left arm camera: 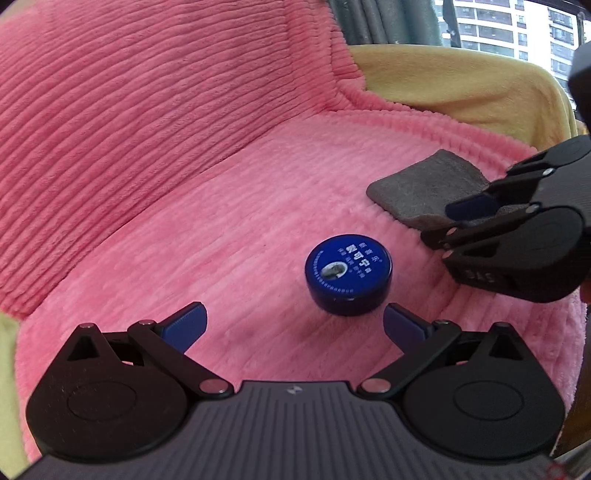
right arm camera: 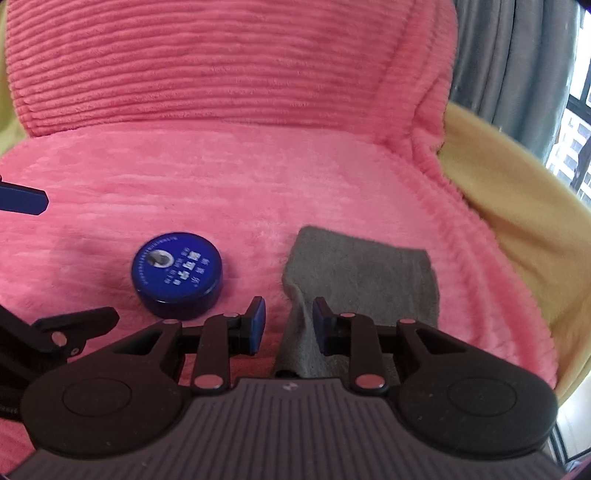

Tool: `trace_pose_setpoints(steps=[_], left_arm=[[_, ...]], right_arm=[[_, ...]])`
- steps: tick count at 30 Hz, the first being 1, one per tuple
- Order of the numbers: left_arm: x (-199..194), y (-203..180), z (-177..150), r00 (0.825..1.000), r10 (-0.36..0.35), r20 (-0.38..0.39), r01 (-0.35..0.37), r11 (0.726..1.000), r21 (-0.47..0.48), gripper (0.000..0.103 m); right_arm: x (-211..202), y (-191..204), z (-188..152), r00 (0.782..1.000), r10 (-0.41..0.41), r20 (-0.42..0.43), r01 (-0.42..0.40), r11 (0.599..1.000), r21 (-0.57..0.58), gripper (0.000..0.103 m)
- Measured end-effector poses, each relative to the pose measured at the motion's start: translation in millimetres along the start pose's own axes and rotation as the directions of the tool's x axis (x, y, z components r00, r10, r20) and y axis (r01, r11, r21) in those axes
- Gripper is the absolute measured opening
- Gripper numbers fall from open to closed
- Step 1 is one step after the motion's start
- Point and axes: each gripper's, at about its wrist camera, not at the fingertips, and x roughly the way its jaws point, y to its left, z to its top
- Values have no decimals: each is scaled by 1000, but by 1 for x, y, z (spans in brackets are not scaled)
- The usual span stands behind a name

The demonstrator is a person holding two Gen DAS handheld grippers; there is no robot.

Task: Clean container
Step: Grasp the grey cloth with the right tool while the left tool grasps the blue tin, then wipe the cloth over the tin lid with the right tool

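A small round blue container [left arm camera: 348, 275] with a printed lid sits on the pink ribbed blanket; it also shows in the right wrist view [right arm camera: 177, 275]. My left gripper [left arm camera: 295, 326] is open, just short of the container, which lies ahead near its right finger. A grey cloth [right arm camera: 364, 269] lies to the right of the container, also seen in the left wrist view [left arm camera: 424, 188]. My right gripper [right arm camera: 289, 325] is partly open with the cloth's near edge bunched up between its pads, not clamped. It appears in the left wrist view [left arm camera: 461, 218] over the cloth.
The pink blanket [left arm camera: 207, 206] covers a yellow seat [left arm camera: 461, 81] with a raised pink backrest [right arm camera: 221, 62]. Grey curtains [right arm camera: 517, 66] and a window [left arm camera: 517, 29] stand at the right.
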Motion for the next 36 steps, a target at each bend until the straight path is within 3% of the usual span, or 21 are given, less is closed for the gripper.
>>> trace_pose_setpoints(steps=[2,7,15,20,22,27,31,36], left_arm=[[6,-2,0,1000,-18,9,18,1000,16,102],[21,-17,1,999,-38,26,36,997,62,102],[52,-29,2,1000,-22,17,22,999,48,101],[60,-23,3,998,-65,24,66,998,-4,97],[63,-19,2,994,-105,31,106,994,-30,90],[59,-9,-2,984,-175,44,178,981,-79,68],[44,-12,-10,982,-186,44,187,982,-28,68],[18,-11,-28,977,-212,34,211,977,28,68]], right_arm=[[1,-5,-2,1000,19,2,-19,999,28,22],[3,-19,-7,998,67,10,-68,993,96,7],[6,-40,-15,989,142,30,-145,968,203,6],[7,-54,-20,981,187,46,-192,944,268,7],[8,-59,-22,977,204,54,-211,932,294,7],[-2,-61,-24,935,340,105,-355,882,309,7],[-11,-62,-25,883,445,149,-469,826,313,7],[-23,-63,-28,800,565,204,-600,737,310,7]])
